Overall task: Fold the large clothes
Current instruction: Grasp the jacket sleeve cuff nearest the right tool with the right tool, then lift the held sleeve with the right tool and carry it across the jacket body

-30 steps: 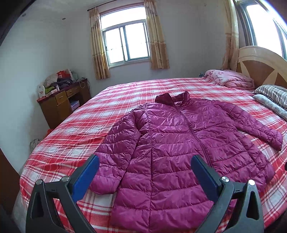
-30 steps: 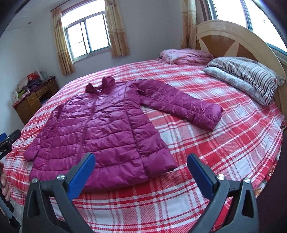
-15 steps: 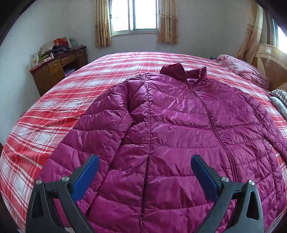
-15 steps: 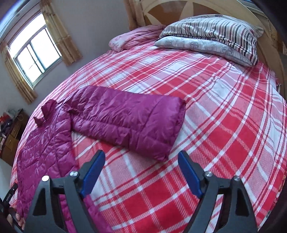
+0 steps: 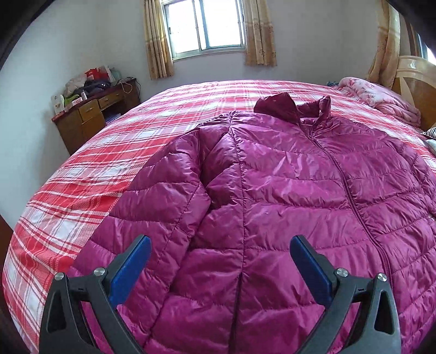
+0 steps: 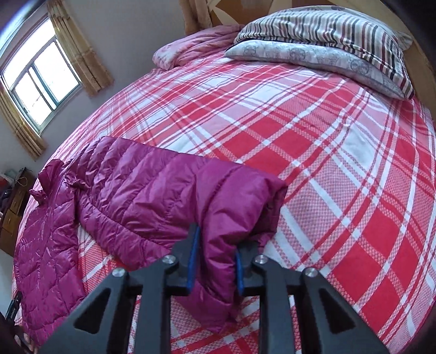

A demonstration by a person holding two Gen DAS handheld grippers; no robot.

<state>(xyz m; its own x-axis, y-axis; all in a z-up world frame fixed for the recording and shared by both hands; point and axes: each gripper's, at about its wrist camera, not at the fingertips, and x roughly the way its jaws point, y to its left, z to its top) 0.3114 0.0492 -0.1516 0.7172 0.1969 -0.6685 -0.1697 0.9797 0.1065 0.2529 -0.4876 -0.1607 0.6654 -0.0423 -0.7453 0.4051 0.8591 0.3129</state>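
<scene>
- Surface: large bed with a red-and-white plaid cover, flat and fairly smooth; it fills most of both wrist views.
- Task item: magenta quilted puffer jacket lies front-up on the cover, zipped, collar toward the window wall, hem toward the cameras.
- Jacket's left sleeve lies along the body on the side nearer the desk.
- Right sleeve stretches out from the body across the plaid toward the pillow side.
- Right gripper: jaws have just been closing; blue pads now pinch the cuff end of the right sleeve, fabric bunched between them.
- Left gripper: jaws spread wide above the lower jacket body near the left sleeve, nothing between the pads; contact with fabric cannot be judged.
- Head of bed: pale wooden headboard; striped pillow stacked on a grey patterned pillow, both well apart from the jacket.
- Folded pink quilt lies on the bed near the headboard corner.
- Room: white walls, window with tan curtains on both sides, daylight coming in.
- Brown wooden desk stands against the wall just beside the bed, its top cluttered with bags and small items too small to identify.
</scene>
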